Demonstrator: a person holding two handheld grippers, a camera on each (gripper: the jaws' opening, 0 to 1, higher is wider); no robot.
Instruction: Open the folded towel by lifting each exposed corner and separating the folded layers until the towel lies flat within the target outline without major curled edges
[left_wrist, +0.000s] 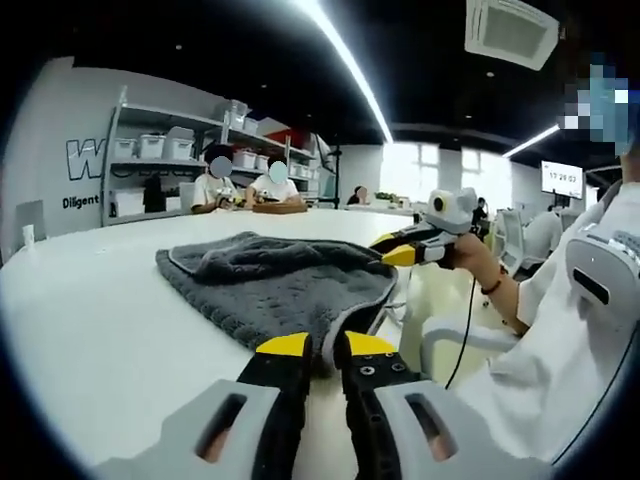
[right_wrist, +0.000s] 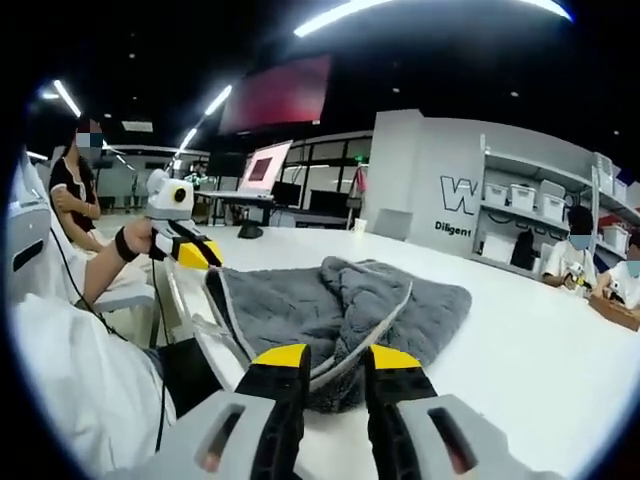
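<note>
One grey, nubbly towel (left_wrist: 275, 285) lies rumpled ahead of my left gripper (left_wrist: 321, 347) on the smooth white bench (left_wrist: 110, 330); both grippers, right gripper (right_wrist: 331, 358) included, pinch its hem.

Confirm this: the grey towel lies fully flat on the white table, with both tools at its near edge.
Not quite. The grey towel is not flat: the right gripper view shows it bunched, with layers folded over and a raised ridge. The rest holds: it lies on the white table, with the left tool and the right tool at its near edge.
</note>
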